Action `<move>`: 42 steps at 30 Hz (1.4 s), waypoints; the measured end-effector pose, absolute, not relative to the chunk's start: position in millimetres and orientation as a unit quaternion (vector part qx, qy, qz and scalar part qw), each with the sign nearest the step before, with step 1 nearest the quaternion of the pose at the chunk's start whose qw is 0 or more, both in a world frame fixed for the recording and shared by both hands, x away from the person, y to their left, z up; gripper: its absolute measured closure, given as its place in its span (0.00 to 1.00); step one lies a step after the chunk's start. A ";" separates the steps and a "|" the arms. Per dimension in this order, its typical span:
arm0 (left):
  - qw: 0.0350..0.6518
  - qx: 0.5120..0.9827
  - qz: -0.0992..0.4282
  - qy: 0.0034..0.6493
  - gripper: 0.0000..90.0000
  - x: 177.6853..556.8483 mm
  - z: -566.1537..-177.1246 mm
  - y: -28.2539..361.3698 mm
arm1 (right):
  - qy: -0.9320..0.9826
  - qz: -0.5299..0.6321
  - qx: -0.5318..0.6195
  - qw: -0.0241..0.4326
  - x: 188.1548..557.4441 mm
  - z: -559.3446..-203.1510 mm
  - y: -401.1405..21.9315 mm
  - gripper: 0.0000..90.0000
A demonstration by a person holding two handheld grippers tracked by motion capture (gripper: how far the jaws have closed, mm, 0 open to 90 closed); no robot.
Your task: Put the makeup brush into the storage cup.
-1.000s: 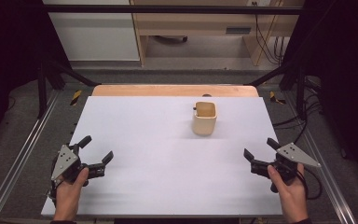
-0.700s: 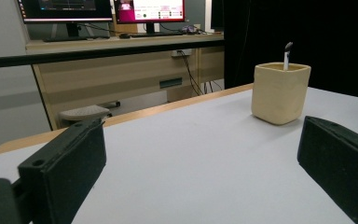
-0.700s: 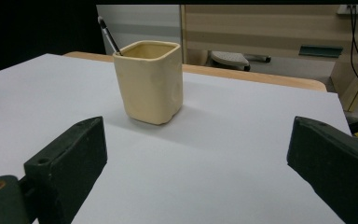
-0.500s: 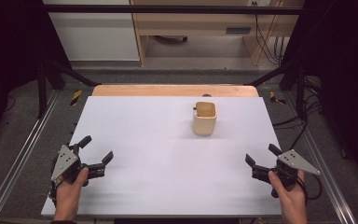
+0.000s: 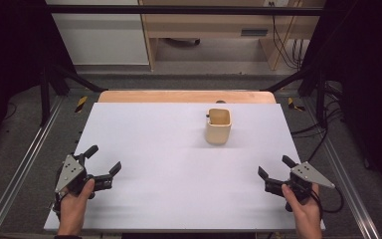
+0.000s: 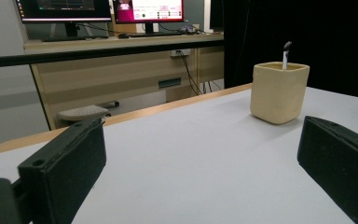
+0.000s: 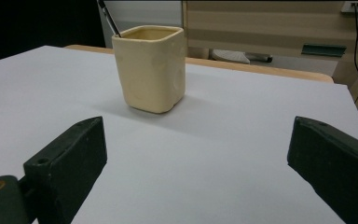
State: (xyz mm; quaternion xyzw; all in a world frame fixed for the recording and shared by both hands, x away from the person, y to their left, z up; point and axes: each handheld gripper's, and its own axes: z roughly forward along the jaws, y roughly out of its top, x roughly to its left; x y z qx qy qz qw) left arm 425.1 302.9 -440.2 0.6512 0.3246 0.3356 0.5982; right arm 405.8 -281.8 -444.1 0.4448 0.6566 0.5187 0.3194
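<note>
A cream square cup [image 5: 218, 126] stands upright on the white table top [image 5: 179, 199], right of centre toward the far side, with a dark pen [image 5: 208, 116] sticking out of it. My left gripper [image 5: 103, 159] rests near the front left corner, open and empty. My right gripper [image 5: 274, 167] sits near the front right corner, also open and empty. In the left gripper view the cup [image 6: 279, 93] stands ahead to the right, beyond the wide-apart jaws. In the right gripper view the cup [image 7: 151, 70] is ahead and left of centre, with the pen [image 7: 108, 18] leaning at its far left corner.
A wooden strip [image 5: 186, 96] runs along the table's far edge. Metal rails [image 5: 25, 164] flank both sides, and cables [image 5: 323, 134] lie on the floor at the right. A wooden desk [image 6: 112, 70] with monitors stands beyond the table.
My right gripper has drawn back slightly toward the table's front edge. The left gripper and the cup have stayed put.
</note>
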 end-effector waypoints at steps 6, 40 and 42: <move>0.597 0.652 0.336 0.325 0.01 425.5 -441.3 303.0 | 0.656 0.521 0.446 0.316 408.6 -449.8 -278.6 0.05; 0.588 0.654 0.349 0.323 0.01 426.6 -447.5 304.2 | 0.663 0.554 0.366 0.347 422.0 -471.4 -248.8 0.07; 0.588 0.654 0.350 0.322 0.01 426.9 -447.8 303.3 | 0.659 0.557 0.366 0.348 421.4 -471.6 -249.3 0.07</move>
